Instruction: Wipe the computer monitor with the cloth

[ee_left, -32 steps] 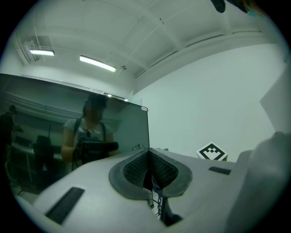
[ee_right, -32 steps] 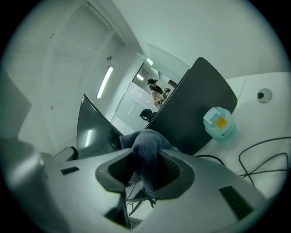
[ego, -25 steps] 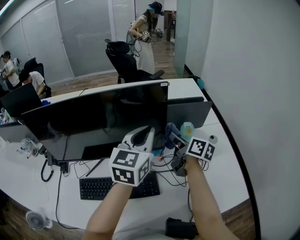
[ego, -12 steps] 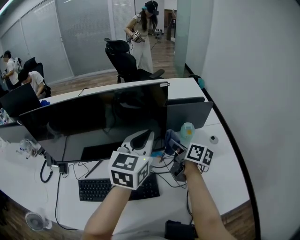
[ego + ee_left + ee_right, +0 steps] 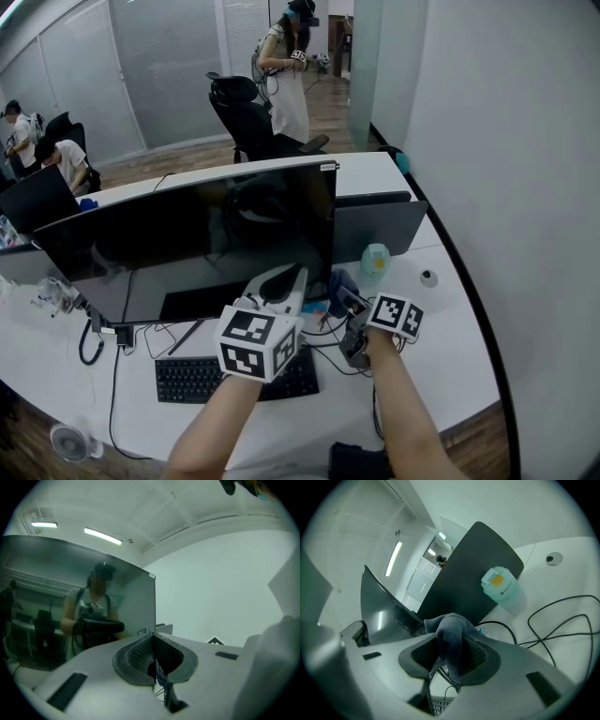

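- Blue-grey cloth (image 5: 451, 632) pinched tight in right gripper (image 5: 452, 654), just off the monitor (image 5: 187, 234) at its lower right corner.
- Left gripper (image 5: 153, 639): jaws together, empty.
- Both grippers sit slightly lower than a second ago.

The monitor (image 5: 187, 239) has a glossy dark screen that mirrors the room. The cloth (image 5: 451, 627) looks soft and napped, a blue-grey fabric. The right hand-held gripper (image 5: 452, 637) and the left hand-held gripper (image 5: 153, 639) have smooth, matt, pale plastic shells with dark ribbed pads lining the jaws. The white tabletop (image 5: 450, 319) is smooth with a faint sheen. The keyboard (image 5: 192, 375) is matt black plastic, and the bottle (image 5: 501, 585) is translucent plastic.
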### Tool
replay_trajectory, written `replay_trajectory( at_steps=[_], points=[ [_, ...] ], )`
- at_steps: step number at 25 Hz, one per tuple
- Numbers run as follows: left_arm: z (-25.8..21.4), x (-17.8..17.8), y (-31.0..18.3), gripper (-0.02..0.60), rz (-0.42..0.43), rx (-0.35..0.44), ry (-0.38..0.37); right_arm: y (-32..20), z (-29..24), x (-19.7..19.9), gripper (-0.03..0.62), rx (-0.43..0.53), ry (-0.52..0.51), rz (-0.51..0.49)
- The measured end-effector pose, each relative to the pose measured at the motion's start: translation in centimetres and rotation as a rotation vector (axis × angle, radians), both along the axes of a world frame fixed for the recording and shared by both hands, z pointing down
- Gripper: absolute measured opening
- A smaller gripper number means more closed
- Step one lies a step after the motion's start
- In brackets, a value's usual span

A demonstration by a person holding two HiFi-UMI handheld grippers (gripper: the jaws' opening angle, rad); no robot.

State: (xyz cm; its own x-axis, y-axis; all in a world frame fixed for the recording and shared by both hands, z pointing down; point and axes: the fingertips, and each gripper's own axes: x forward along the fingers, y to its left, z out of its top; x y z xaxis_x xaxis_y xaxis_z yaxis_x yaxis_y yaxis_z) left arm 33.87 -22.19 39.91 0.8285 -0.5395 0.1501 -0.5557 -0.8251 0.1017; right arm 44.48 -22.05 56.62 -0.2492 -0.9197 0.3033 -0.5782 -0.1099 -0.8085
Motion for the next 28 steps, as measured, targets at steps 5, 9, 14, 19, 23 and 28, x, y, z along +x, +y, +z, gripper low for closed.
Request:
replay_trajectory(
  at_steps=[5,9,14,19,23,28],
  points=[
    [0.8,0.1,-0.2,0.006,0.001,-0.014,-0.002,0.1,1.5,-0.1,0.124,-0.024,-0.016,0.009],
    [1.4,0.2,-0.3,0.006,0.000,-0.029,-0.003,0.5,2.7,-0.1,0.124,-0.047,-0.032,0.019],
    [1.7,0.1,-0.5,0.006,0.001,-0.040,0.001,1.1,4.3,-0.3,0.124,-0.082,-0.045,0.034],
    [2.0,0.0,-0.6,0.006,-0.003,-0.053,0.008,2.0,5.7,-0.9,0.124,-0.110,-0.062,0.038],
    [2.1,0.0,-0.5,0.006,0.003,-0.058,0.011,2.4,6.4,-1.6,0.124,-0.121,-0.073,0.037],
    [2.3,0.0,-0.5,0.006,0.008,-0.063,0.016,2.6,6.8,-1.8,0.126,-0.129,-0.082,0.046]
  ],
)
